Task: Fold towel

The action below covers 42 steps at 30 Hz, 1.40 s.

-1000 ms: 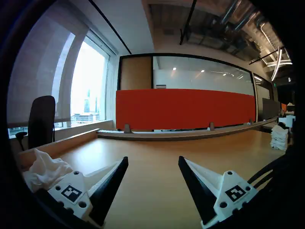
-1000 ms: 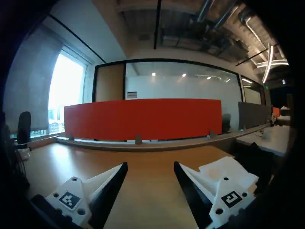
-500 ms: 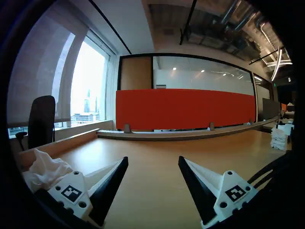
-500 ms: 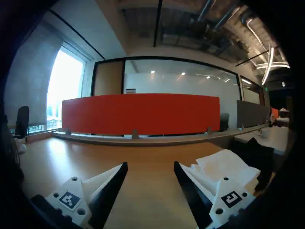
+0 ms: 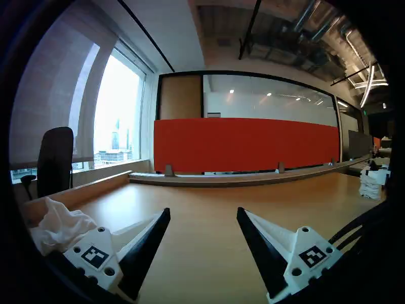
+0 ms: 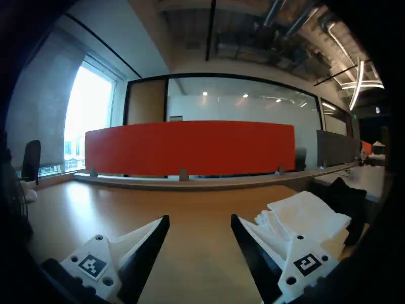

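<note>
A crumpled white towel (image 5: 59,225) lies on the wooden table (image 5: 212,202) at the lower left of the left gripper view, just beside my left gripper (image 5: 203,218), which is open with nothing between its fingers. A stack of folded white towels (image 6: 309,218) sits close to the right finger of my right gripper (image 6: 200,223), which is open and empty too. The same stack (image 5: 370,183) appears small at the far right edge in the left gripper view.
A red divider panel (image 5: 245,144) runs along the far edge of the table, also seen as the red panel (image 6: 190,147). A black office chair (image 5: 54,159) stands at the left by the window. A dark object (image 6: 347,200) lies behind the folded stack.
The right gripper has risen and shifted, so the folded stack now shows taller and closer beside its right finger. The left gripper has stayed put.
</note>
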Each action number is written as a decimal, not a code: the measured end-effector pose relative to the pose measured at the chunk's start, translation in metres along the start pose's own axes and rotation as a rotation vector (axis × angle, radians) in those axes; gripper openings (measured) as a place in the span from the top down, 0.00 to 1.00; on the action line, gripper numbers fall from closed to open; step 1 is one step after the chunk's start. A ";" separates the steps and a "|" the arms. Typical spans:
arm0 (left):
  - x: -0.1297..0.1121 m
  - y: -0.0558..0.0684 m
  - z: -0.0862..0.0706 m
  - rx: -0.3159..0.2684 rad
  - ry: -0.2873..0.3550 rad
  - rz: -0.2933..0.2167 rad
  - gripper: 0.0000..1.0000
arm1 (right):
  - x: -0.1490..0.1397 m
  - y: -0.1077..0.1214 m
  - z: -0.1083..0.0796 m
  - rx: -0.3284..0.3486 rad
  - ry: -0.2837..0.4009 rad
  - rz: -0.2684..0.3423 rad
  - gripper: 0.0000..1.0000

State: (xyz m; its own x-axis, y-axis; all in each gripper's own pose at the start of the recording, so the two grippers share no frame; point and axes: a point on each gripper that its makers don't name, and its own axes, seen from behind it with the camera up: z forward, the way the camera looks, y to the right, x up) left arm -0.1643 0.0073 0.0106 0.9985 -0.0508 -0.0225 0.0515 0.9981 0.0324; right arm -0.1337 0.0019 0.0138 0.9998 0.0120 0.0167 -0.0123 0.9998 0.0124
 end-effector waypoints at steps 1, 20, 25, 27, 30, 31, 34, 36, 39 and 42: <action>0.000 0.000 0.000 0.000 0.000 0.000 0.02 | 0.001 -0.001 0.000 0.000 0.005 -0.004 0.06; 0.001 0.001 0.001 0.000 0.000 0.000 0.02 | 0.003 -0.003 -0.005 0.003 0.021 -0.010 0.06; 0.001 0.000 0.001 0.000 0.000 0.000 0.02 | 0.002 -0.003 -0.005 0.003 0.021 -0.010 0.06; 0.001 0.000 0.001 0.000 0.000 0.000 0.02 | 0.002 -0.003 -0.005 0.003 0.021 -0.010 0.06; 0.001 0.001 0.001 0.000 0.000 0.000 0.02 | 0.002 -0.003 -0.005 0.003 0.020 -0.010 0.00; 0.001 0.001 0.001 0.000 0.000 0.000 0.02 | 0.002 -0.003 -0.005 0.003 0.020 -0.010 0.00; 0.001 0.001 0.000 0.000 0.000 0.000 0.02 | 0.002 -0.003 -0.005 0.003 0.020 -0.010 0.00; 0.001 0.001 0.000 0.000 0.000 0.000 0.02 | 0.001 -0.003 -0.004 0.003 0.020 -0.010 0.00; 0.000 0.001 0.000 0.000 0.000 0.000 0.02 | 0.001 -0.003 -0.004 0.003 0.021 -0.011 0.00; 0.000 0.001 0.000 0.000 0.000 0.000 0.02 | 0.001 -0.003 -0.004 0.002 0.021 -0.011 0.00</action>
State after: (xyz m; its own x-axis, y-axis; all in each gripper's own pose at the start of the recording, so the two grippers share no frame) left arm -0.1644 0.0078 0.0109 0.9985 -0.0506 -0.0227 0.0513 0.9982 0.0324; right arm -0.1324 -0.0007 0.0098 1.0000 0.0017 -0.0040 -0.0016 0.9999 0.0150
